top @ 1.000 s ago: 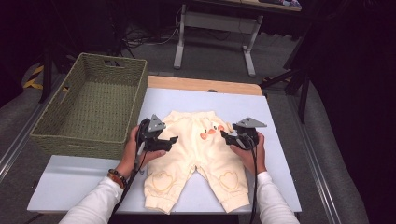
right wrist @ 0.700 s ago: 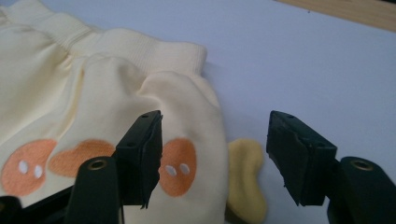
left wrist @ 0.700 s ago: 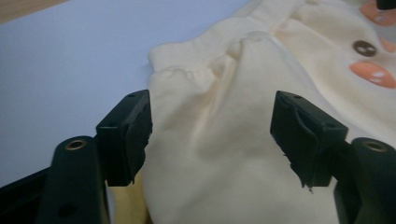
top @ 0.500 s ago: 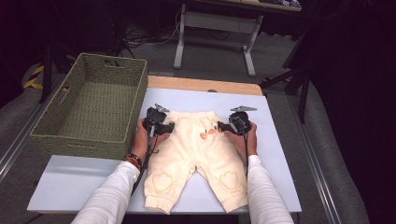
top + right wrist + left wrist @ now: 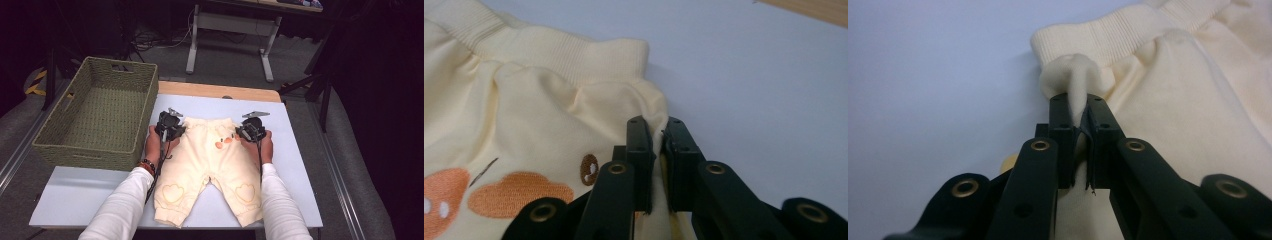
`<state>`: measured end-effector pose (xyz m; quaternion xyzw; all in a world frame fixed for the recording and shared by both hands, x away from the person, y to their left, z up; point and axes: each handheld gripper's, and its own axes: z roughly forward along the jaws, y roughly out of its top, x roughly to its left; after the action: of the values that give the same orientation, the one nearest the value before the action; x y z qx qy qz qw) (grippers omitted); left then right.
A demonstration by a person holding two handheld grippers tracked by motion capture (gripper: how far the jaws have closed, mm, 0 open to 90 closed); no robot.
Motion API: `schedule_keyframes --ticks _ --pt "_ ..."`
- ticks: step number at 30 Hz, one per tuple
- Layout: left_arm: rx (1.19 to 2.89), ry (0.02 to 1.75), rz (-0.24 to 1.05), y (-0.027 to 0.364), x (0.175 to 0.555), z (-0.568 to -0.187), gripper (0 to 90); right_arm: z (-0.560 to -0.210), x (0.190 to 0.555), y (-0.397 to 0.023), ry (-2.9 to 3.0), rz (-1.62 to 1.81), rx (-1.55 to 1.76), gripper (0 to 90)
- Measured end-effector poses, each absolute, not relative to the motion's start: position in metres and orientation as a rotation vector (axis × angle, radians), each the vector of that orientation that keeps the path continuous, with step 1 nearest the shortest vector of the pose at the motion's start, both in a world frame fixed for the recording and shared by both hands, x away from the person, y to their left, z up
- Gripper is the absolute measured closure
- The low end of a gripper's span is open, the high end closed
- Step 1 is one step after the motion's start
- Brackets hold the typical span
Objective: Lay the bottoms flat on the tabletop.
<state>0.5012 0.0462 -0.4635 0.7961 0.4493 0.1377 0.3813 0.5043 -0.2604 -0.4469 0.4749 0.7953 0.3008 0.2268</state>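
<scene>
Cream baby trousers (image 5: 210, 165) with orange embroidery and heart knee patches lie flat on the pale blue table (image 5: 300, 165), waistband at the far side. My left gripper (image 5: 176, 131) has just closed its jaws and is shut on a pinched fold of the trousers (image 5: 1168, 100) at the waistband's left corner; the left gripper (image 5: 1080, 107) shows cloth bulging above its pads. My right gripper (image 5: 242, 132) has also just closed and is shut on the edge of the trousers (image 5: 524, 125) just below the waistband's right corner, as the right gripper (image 5: 655, 130) shows.
A green woven basket (image 5: 100, 117) stands on the table's left side, close to my left hand. A wooden strip (image 5: 220, 91) runs along the table's far edge. Bare tabletop lies to the right of the trousers and in front of the basket.
Both hands slid away from me along the trousers' sides to the waistband corners. Both grippers' jaws went from open to closed on the cloth.
</scene>
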Motion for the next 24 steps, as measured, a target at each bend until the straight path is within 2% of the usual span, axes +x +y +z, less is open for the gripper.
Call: schedule_keyframes --ticks 4,11,12,13,15,18,24 --pt "1.98 1.133 0.391 0.042 0.508 -0.453 84.3 -0.439 0.504 -0.268 2.115 0.833 1.317 83.0" --pt "1.994 1.154 0.421 0.031 0.521 -0.442 83.9 -0.431 0.503 -0.27 1.99 0.849 1.298 81.2" --pt "1.998 1.156 0.427 0.031 0.521 -0.442 83.7 -0.43 0.503 -0.269 1.988 0.866 1.285 79.6" --pt "2.005 1.179 0.463 0.029 0.521 -0.442 80.3 -0.429 0.504 -0.264 2.007 0.824 1.254 71.2" --pt "1.984 1.183 0.447 0.032 0.519 -0.442 80.3 -0.428 0.503 -0.263 2.022 0.804 1.24 70.7" --pt "1.925 1.188 0.442 0.036 0.513 -0.437 81.5 -0.421 0.495 -0.257 2.038 0.914 1.238 64.6" --pt "2.0 1.021 0.465 0.027 0.486 -0.426 81.2 -0.414 0.48 -0.253 2.041 1.009 1.193 61.1"
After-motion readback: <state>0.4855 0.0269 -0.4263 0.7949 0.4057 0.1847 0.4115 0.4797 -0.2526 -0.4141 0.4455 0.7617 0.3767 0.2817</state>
